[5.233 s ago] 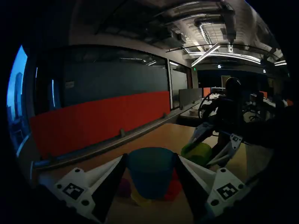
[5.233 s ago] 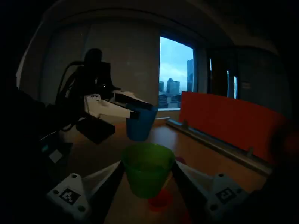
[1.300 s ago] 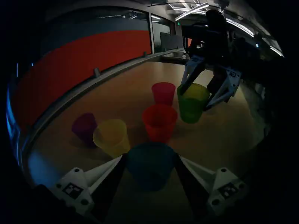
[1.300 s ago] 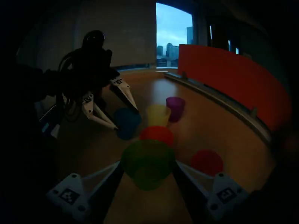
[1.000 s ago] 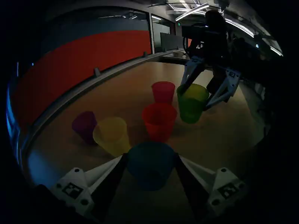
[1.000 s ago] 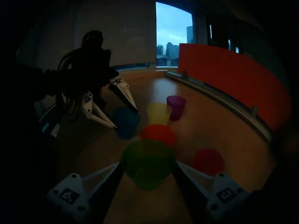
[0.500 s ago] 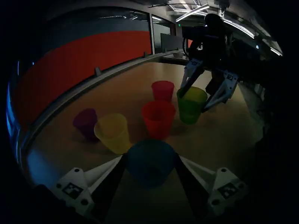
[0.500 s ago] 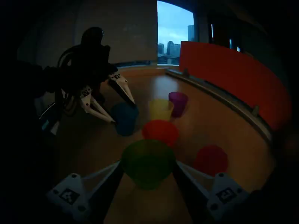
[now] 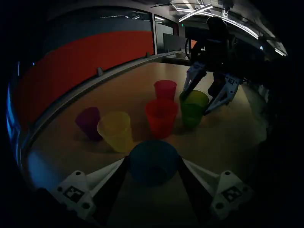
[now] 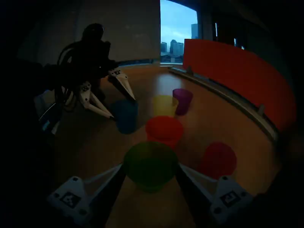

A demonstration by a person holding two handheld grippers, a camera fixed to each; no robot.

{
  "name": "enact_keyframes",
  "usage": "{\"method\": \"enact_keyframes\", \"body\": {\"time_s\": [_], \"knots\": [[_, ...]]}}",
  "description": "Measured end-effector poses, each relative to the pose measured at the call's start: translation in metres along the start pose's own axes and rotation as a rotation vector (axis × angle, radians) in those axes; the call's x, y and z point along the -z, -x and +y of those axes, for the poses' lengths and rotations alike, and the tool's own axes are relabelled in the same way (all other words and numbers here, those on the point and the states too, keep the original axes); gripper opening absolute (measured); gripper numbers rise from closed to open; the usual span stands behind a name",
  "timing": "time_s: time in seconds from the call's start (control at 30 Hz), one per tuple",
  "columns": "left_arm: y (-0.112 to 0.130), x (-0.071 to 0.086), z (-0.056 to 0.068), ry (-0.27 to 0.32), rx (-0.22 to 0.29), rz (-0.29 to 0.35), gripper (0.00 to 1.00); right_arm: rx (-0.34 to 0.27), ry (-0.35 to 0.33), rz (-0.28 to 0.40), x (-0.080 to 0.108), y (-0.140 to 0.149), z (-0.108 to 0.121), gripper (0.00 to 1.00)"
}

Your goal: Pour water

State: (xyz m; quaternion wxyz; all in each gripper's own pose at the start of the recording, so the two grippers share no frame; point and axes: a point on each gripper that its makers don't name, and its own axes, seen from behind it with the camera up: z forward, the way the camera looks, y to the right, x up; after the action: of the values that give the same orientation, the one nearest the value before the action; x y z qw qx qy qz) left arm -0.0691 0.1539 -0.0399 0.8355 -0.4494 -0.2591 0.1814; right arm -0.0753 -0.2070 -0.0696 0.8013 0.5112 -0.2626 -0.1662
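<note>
L tool (image 9: 153, 160) closed on blue cup (image 9: 153, 169), held btwn its fingers; R tool (image 10: 151, 164) same w/ green cup (image 10: 151, 171).

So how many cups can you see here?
6: blue cup in the left gripper, green cup in the right gripper; red cup, pink cup, yellow cup, purple cup on the table.

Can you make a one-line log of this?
left tool: holds blue cup | right tool: holds green cup | table: red cup, yellow cup, purple cup, pink cup upright
</note>
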Motion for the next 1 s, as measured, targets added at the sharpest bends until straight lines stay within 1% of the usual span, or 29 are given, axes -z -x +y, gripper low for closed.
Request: {"method": "enact_keyframes", "body": {"time_s": [0.3,0.6,0.77,1.0], "knots": [[0.003,0.001,0.000,-0.002,-0.006,-0.005,0.91,0.000,-0.001,-0.008,-0.004,0.003,-0.003,0.97],[0.008,0.002,0.002,0.008,0.012,-0.023,0.92,0.000,-0.002,-0.007,-0.003,0.003,-0.003,0.97],[0.007,0.004,0.002,0.007,0.024,-0.022,0.92,-0.002,-0.003,-0.004,-0.004,0.003,-0.002,0.98],[0.011,0.008,0.003,0.001,0.011,-0.031,0.93,0.001,-0.003,-0.004,-0.005,0.005,-0.004,0.98]]}}
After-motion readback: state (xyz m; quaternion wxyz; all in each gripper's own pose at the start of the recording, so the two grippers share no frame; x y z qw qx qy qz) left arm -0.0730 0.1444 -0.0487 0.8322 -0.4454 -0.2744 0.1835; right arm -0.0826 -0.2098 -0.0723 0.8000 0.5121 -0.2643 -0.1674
